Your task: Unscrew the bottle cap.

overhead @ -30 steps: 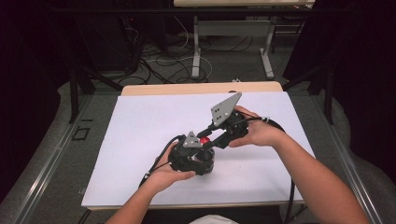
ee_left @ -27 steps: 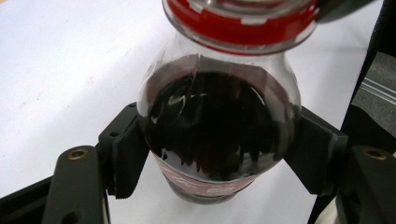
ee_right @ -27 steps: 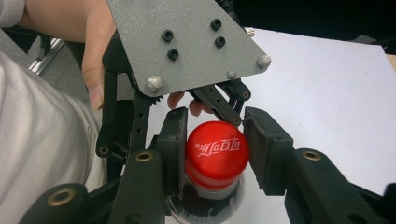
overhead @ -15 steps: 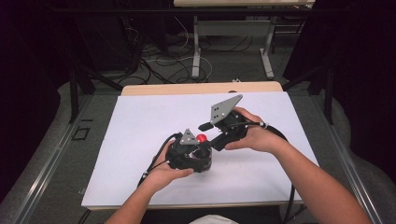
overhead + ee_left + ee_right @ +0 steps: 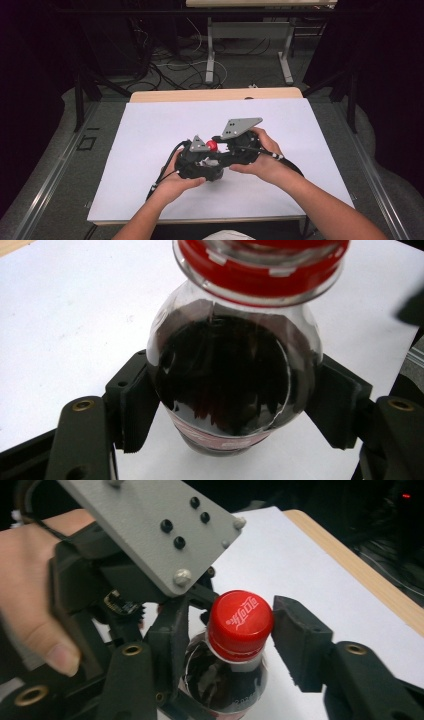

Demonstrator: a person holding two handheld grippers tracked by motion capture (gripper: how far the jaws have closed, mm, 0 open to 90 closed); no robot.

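Bottle (image 5: pixel 220 385): upright on white table (image 5: pixel 150 130), long axis vertical.
Left gripper (image 5: pixel 227 405): clamps bottle's body.
Right gripper (image 5: pixel 235 630): jaws spread around red cap (image 5: pixel 240 620), unclosed.

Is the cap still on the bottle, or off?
On. The red cap sits on the neck of the bottle, between the right gripper jaws.
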